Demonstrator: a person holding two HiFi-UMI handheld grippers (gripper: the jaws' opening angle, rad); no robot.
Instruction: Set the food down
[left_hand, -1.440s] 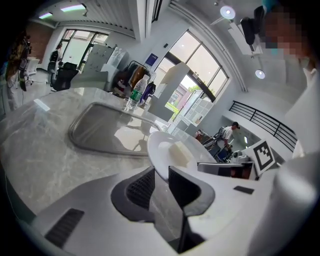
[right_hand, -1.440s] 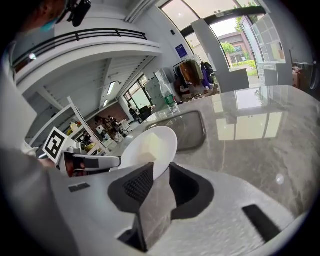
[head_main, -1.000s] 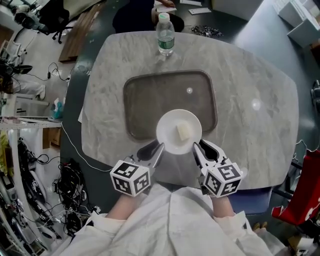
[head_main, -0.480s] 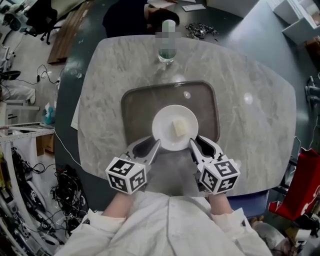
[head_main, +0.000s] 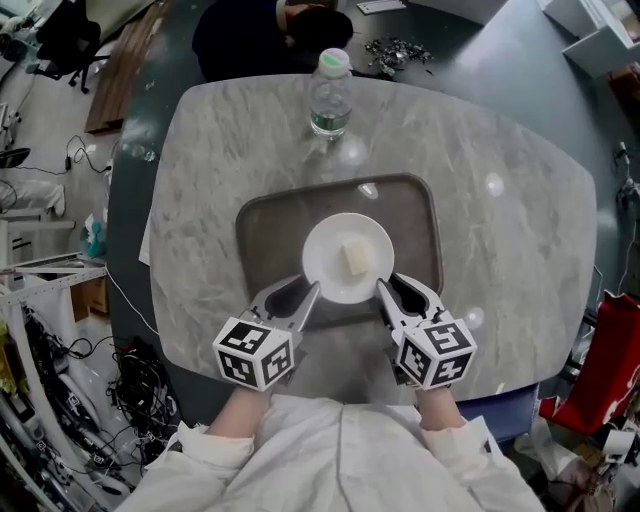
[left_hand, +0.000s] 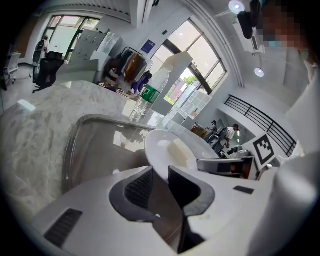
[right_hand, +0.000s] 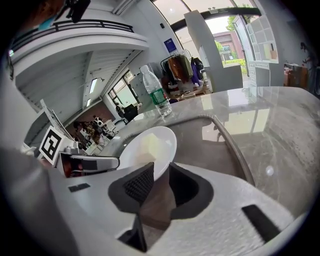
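1 white plate (head_main: 328, 272), round, face up, over tray (head_main: 262, 222); 1 pale food block (head_main: 352, 258) at centre; left gripper (head_main: 304, 300) and right gripper (head_main: 389, 298) clamp plate's near rim.

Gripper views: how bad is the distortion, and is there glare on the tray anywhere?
Left gripper view: strong fisheye, black corners, window mirrored in the tray. Right gripper view: same bending, blown-out window, sheen on the table; plate sharp. Head view: sharp, bright spots on tray and table.
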